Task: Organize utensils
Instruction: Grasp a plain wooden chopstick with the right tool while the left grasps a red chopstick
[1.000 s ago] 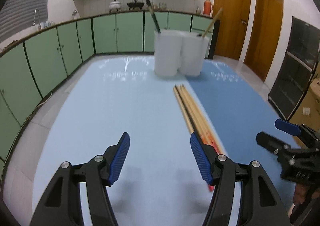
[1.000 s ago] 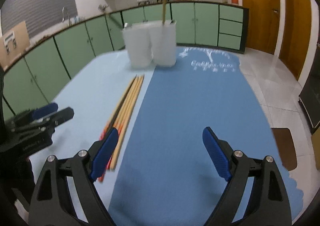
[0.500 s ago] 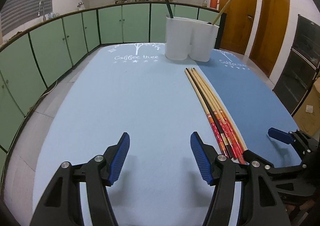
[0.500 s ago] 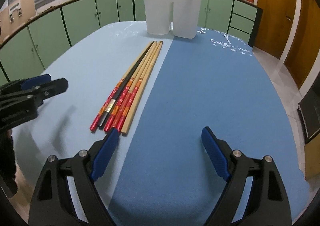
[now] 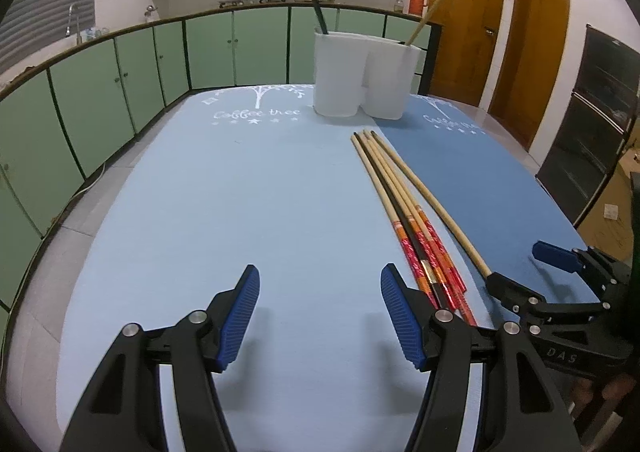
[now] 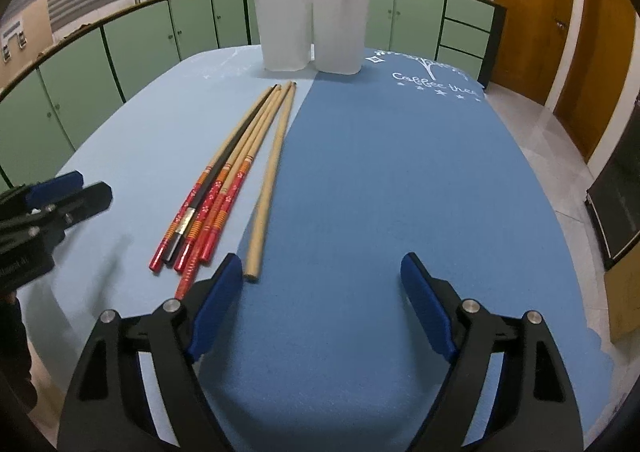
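Note:
Several chopsticks (image 5: 408,212) lie side by side along the seam of the light and dark blue mats; they also show in the right wrist view (image 6: 228,180). One plain wooden chopstick (image 6: 269,180) lies a little apart on their right. Two joined white holders (image 5: 362,76) stand at the far end, one with a dark utensil, one with a wooden chopstick; they also show in the right wrist view (image 6: 312,32). My left gripper (image 5: 320,312) is open and empty, left of the chopsticks' near ends. My right gripper (image 6: 322,300) is open and empty, just right of the plain chopstick's near end.
The table (image 5: 240,192) carries a light blue mat and a dark blue mat (image 6: 400,192). Green cabinets (image 5: 120,84) curve round the left and back. Wooden doors (image 5: 468,12) stand at the right, a dark oven (image 5: 592,132) beyond the table's right edge.
Both grippers have pulled back toward the near end of the table, so the chopsticks' red ends now show. The plain chopstick now lies apart from the bunch. Both jaws stay open.

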`<action>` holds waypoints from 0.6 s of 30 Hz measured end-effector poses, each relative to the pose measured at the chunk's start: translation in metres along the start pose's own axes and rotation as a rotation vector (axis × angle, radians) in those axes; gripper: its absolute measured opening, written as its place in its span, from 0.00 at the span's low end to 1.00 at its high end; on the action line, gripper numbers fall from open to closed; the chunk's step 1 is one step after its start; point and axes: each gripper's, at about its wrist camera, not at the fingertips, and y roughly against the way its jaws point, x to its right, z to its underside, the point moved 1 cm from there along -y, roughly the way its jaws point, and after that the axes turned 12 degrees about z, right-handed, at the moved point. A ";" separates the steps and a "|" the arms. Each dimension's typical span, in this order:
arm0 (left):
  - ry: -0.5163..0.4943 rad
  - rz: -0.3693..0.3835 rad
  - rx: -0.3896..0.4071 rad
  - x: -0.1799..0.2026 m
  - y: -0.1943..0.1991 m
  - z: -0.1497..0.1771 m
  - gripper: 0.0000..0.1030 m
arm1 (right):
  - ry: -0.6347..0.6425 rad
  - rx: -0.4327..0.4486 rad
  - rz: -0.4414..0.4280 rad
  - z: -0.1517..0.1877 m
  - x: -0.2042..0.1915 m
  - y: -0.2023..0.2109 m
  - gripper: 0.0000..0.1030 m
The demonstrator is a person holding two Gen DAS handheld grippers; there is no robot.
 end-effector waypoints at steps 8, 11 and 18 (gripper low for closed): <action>-0.016 0.047 -0.020 0.014 -0.004 0.005 0.60 | 0.043 0.020 -0.060 0.001 -0.014 0.000 0.18; -0.022 0.073 -0.027 0.022 -0.005 0.007 0.60 | 0.038 0.019 -0.080 0.000 -0.011 0.000 0.06; -0.054 0.095 -0.057 0.037 -0.012 0.017 0.60 | 0.012 0.012 -0.085 0.001 -0.006 0.001 0.06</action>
